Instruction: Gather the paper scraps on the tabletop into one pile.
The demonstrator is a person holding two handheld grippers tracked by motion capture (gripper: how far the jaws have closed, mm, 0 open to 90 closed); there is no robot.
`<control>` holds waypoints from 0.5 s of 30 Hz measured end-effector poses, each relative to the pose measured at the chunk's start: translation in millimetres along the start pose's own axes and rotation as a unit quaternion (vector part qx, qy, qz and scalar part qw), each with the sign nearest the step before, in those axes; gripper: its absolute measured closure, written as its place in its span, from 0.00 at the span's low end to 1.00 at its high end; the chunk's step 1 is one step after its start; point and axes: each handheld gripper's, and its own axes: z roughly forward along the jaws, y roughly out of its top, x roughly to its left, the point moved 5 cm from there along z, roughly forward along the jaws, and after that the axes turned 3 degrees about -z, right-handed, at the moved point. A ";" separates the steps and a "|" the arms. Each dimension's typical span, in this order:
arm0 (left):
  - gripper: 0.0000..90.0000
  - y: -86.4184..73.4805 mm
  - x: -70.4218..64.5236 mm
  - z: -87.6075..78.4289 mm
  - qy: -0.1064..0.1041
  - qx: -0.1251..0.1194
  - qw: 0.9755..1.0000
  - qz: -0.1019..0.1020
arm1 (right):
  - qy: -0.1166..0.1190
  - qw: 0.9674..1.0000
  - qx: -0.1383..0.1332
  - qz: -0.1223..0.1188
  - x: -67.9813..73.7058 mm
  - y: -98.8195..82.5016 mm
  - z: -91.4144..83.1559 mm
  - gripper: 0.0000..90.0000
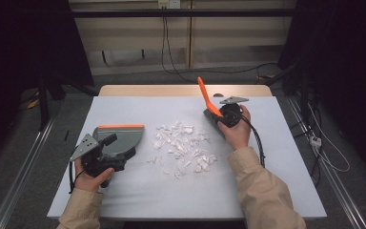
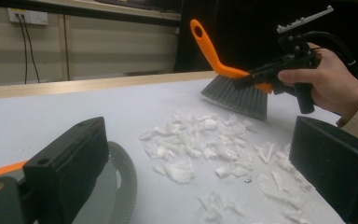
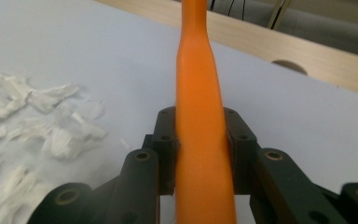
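Observation:
A heap of white paper scraps [image 1: 183,145] lies mid-table on the white sheet. My right gripper [image 1: 218,114] is shut on the orange handle of a hand brush [image 1: 204,95], just right of and behind the scraps. In the right gripper view both jaws press on the handle [image 3: 198,93]. The left gripper view shows the brush's grey bristles [image 2: 237,95] just above the sheet at the heap's far edge. A grey dustpan [image 1: 121,136] with an orange edge lies left of the scraps. My left gripper [image 1: 119,149] stands open beside it, with nothing between its jaws [image 2: 198,154].
The white sheet [image 1: 286,181] covers the table, and a wooden strip [image 1: 181,90] shows along the back edge. Cables [image 1: 324,152] and a power strip lie on the floor to the right. A metal rail [image 1: 19,176] runs along the left.

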 end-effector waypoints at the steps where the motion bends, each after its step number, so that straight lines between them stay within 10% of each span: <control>1: 0.05 0.1 0.8 0.1 0.002 -0.002 1.000 -0.002 | 0.001 1.000 -0.002 -0.005 0.2 3.5 3.0 0.80; 15: 0.05 -1.4 6.9 -4.2 0.015 -0.001 1.000 -0.001 | 0.061 0.993 0.017 -0.097 39.0 6.3 13.9 0.79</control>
